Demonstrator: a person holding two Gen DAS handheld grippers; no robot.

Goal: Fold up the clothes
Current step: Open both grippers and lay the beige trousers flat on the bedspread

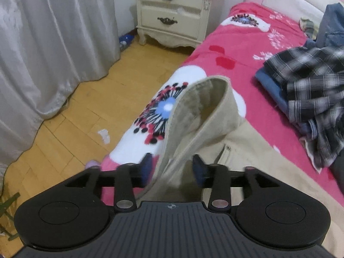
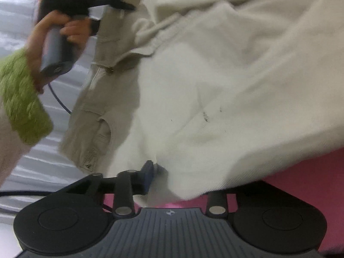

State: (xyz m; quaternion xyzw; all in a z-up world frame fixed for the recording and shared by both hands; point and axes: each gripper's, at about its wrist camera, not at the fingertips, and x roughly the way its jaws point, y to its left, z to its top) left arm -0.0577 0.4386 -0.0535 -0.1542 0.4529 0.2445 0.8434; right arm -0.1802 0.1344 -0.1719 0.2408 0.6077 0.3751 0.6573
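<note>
Between the parted left tongs (image 1: 172, 169) stands the beige trousers' (image 1: 206, 116) waistband, unpinched. The right tongs (image 2: 172, 172) look parted too, cloth draped over one finger. Beyond lies the bed (image 1: 240, 43). Risk: loose fabric may slump, spoiling the fold.

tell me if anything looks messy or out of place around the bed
A few things. A scrap of white paper lies on the wooden floor, and a blue plastic bottle sits by the nightstand. On the bed, a plaid shirt is heaped unfolded on blue clothing.
</note>
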